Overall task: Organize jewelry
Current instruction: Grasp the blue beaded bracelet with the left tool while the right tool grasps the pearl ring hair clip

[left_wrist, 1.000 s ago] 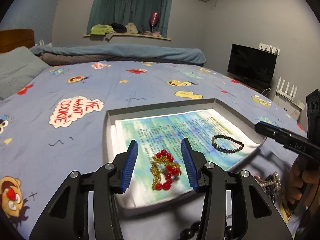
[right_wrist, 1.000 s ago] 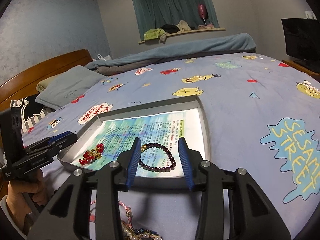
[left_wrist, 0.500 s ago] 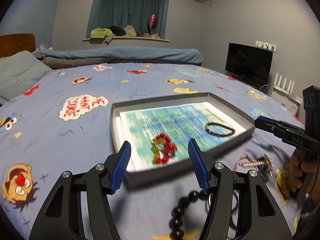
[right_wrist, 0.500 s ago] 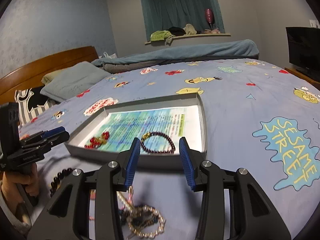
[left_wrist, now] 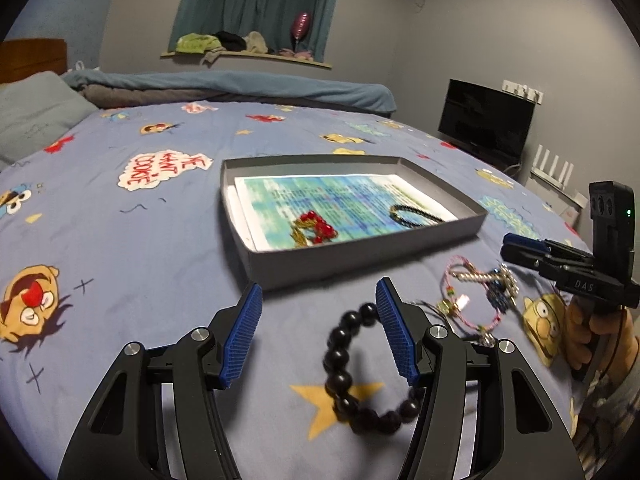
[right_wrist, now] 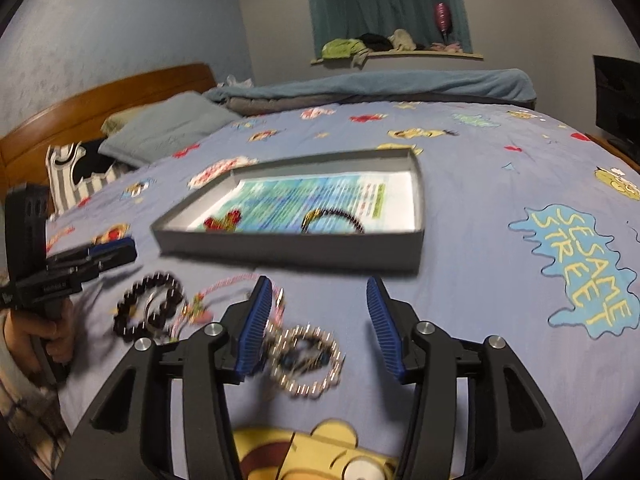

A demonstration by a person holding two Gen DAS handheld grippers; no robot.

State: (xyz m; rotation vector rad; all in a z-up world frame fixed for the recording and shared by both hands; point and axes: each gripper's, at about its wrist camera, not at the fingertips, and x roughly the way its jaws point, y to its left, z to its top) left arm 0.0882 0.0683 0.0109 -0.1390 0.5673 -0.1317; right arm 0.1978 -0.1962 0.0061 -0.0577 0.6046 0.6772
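Observation:
A grey tray [left_wrist: 360, 254] lined with printed paper lies on the bed; it also shows in the right wrist view [right_wrist: 288, 246]. In it lie a red and gold piece [left_wrist: 314, 226] and a dark bead bracelet [left_wrist: 416, 214]. My left gripper [left_wrist: 318, 332] is open over a big black bead bracelet [left_wrist: 360, 376] on the bedspread in front of the tray. My right gripper [right_wrist: 318, 320] is open over a silver and blue bracelet [right_wrist: 306, 360]. A pink cord piece [right_wrist: 224, 288] and the black bead bracelet [right_wrist: 148, 312] lie to its left.
The bed has a blue cartoon-print bedspread [left_wrist: 120, 240]. A pillow [right_wrist: 164, 132] and wooden headboard [right_wrist: 100, 96] are at the far left in the right wrist view. A TV [left_wrist: 486, 122] stands to the right of the bed.
Both grippers have pulled back from the tray toward the near side of the bed and dropped lower. The loose jewelry in front of the tray has come into view between the fingers.

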